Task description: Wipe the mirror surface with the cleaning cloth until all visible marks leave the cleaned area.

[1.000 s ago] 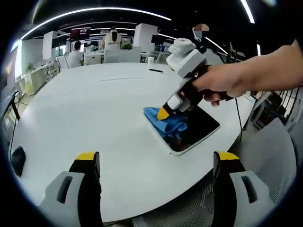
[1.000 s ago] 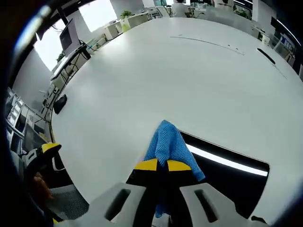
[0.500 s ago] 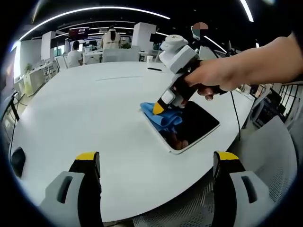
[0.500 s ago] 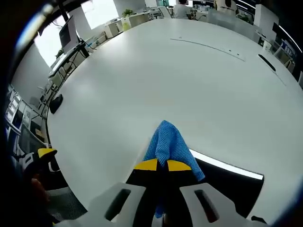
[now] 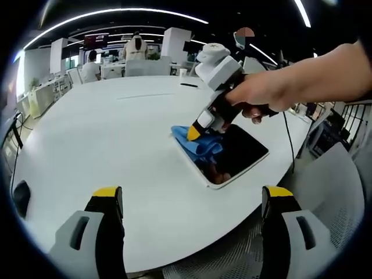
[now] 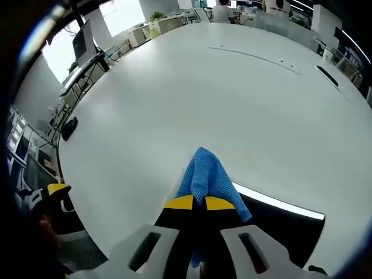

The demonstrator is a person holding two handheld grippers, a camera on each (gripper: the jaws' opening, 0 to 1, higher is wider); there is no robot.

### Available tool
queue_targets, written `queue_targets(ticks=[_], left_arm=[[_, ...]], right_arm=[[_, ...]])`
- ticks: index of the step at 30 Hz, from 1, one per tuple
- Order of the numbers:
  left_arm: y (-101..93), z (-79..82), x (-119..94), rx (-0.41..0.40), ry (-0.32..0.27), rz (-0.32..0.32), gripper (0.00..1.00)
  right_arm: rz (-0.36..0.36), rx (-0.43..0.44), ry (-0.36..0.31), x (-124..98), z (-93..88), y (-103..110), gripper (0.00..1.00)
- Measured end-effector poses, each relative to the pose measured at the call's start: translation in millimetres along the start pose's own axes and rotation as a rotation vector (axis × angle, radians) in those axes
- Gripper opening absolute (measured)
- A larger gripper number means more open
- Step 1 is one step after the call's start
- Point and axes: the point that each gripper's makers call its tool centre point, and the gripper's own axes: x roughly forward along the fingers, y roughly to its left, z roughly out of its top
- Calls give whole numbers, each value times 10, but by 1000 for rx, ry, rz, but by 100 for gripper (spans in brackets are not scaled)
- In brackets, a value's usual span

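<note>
Mirror [image 5: 235, 154] under blue cloth [image 6: 206, 177] in right claw [image 6: 200, 203]; left claw [image 5: 192, 200] wide.

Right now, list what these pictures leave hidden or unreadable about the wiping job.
- Marks on the mirror: too small in the left gripper view, which shows dark glass with reflections.
- Mirror under the blue cloth: covered in both views.
- Near mirror edge: hidden behind the right gripper in the right gripper view.
- Cloth's contact with the glass: blocked by that gripper's closed jaws.
- Left gripper: open, nothing between its jaws.
</note>
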Motion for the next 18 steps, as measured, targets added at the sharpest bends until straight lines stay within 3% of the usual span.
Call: queue_targets(ticks=[18], left_arm=[[-20,-1,11,6,9,-10,99]], right_arm=[[1,17,0,-66,-56,-78,0]])
